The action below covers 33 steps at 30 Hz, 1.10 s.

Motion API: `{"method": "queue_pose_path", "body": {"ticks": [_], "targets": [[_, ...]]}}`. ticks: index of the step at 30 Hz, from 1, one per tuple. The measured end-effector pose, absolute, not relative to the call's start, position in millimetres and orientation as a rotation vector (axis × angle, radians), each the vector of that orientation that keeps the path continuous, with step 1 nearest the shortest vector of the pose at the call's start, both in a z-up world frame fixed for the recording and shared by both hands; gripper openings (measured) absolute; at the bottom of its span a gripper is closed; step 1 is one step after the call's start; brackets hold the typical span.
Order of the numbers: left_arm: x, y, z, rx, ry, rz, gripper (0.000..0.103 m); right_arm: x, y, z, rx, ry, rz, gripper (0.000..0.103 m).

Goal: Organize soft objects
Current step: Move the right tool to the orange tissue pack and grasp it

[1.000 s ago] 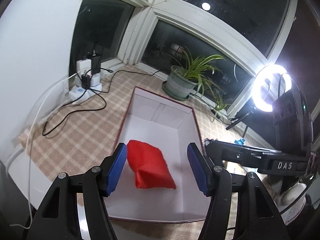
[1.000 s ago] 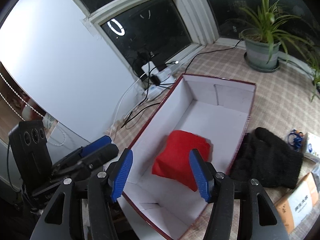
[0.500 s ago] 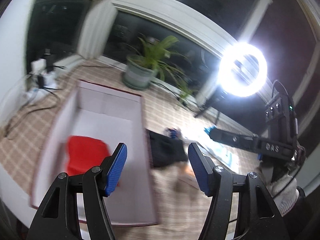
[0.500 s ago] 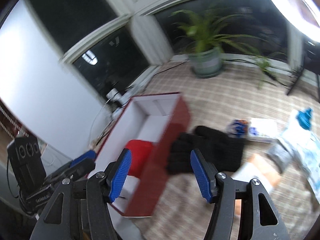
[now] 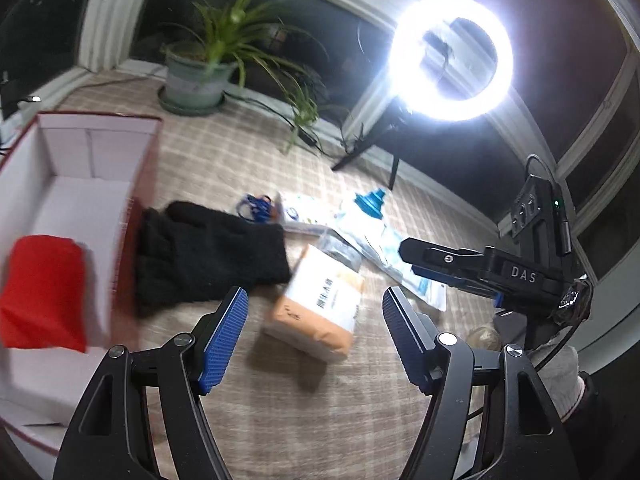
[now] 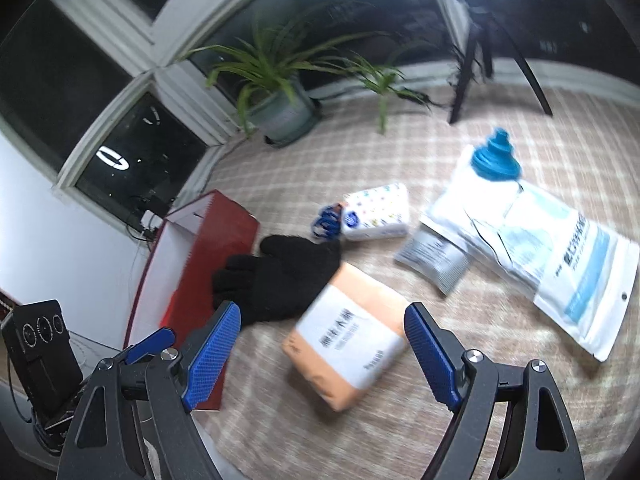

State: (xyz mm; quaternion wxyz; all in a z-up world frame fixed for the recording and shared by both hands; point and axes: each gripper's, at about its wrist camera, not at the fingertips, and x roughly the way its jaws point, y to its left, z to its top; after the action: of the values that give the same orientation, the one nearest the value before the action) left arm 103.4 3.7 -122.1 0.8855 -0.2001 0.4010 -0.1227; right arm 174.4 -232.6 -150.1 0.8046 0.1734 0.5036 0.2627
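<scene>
Two grippers hang over a surface covered in beige checked cloth (image 6: 400, 128), each with its jaws opening and nothing between them. Seen from the left gripper (image 5: 314, 334), an orange tissue pack (image 5: 320, 300) lies straight ahead at twelve o'clock, just beyond the blue pads; the black glove (image 5: 208, 256) sits at about ten o'clock, touching the dark red outer wall of the open box (image 5: 100, 136). Inside the box, on its white floor at nine o'clock, rests the red soft item (image 5: 44, 292). From the right gripper (image 6: 322, 354), the same tissue pack (image 6: 348, 336) is at twelve, the glove (image 6: 280, 276) at eleven, a white patterned packet (image 6: 378, 210) further off at twelve, and a large white-and-blue pouch (image 6: 568, 264) at two o'clock. A potted plant (image 6: 280, 108) stands by the dark windows behind. A bright ring light (image 5: 452, 56) glares at one o'clock in the left view.
</scene>
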Motion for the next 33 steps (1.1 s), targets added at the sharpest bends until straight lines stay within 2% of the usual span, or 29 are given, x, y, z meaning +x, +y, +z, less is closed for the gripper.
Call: {"method": "queue_pose_path", "body": {"ticks": [10,15,21,23,33], "targets": [[139.0,-22.8,-170.2,-0.411,0.973,-0.251,0.070,187.0,-255.0,-201.3,0.552,1.202,0.549,0.081],[149.0,-22.1,-193.8,-0.454,1.021,-0.251,0.070,185.2,-250.7,-216.1,0.594,1.240,0.573,0.076],[156.9,-30.4,-202.9,-0.424,1.032,-0.264,0.070,188.3,-244.3,-232.2,0.632,1.285,0.570,0.066],[157.4,-31.8,-206.0,-0.415,1.037,-0.266,0.070,189.7,-244.4,-238.1,0.659,1.297,0.568,0.060],[159.7,-42.4,-217.7,-0.403,1.066,-0.322,0.067,194.0,-239.4,-251.5,0.684,1.326,0.559,0.046]]}}
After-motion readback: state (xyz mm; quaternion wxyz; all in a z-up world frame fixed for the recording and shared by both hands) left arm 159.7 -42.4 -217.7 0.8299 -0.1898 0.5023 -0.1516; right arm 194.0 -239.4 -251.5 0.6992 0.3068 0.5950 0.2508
